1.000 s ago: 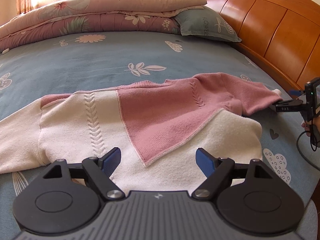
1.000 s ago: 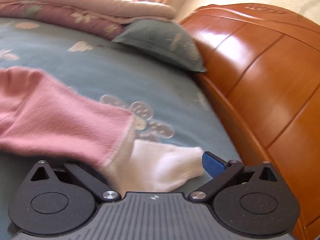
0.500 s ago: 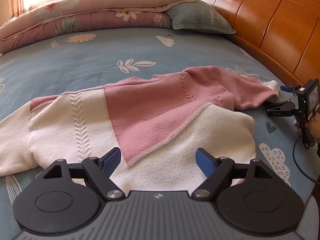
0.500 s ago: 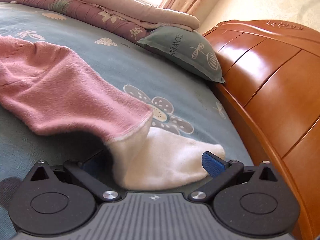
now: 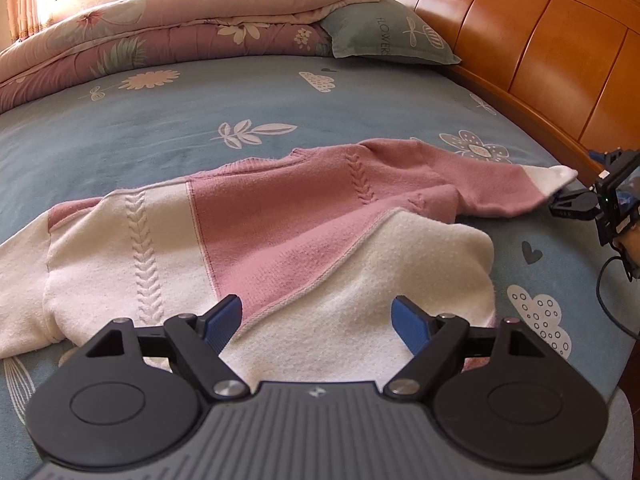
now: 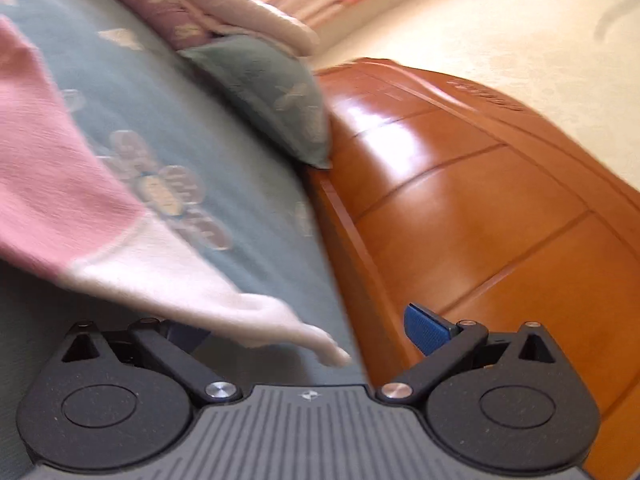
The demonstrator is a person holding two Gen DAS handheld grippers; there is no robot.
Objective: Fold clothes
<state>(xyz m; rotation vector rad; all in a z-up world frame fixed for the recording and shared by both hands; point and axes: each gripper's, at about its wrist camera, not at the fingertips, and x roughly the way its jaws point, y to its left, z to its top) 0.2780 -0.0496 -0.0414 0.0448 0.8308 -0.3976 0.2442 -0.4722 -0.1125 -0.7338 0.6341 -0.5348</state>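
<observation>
Blue floral bedsheet (image 5: 160,136) under a pink-and-cream sweater (image 5: 280,236), cuff (image 6: 248,312) seemingly lifted.

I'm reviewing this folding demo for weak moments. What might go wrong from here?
The right gripper is open around the sweater's white cuff, and only the cuff tip lies between the fingers, so a close may miss or pinch too little. The headboard is close on its right and could be bumped. The left gripper hovers open, so the sweater may drag unpinned.
</observation>
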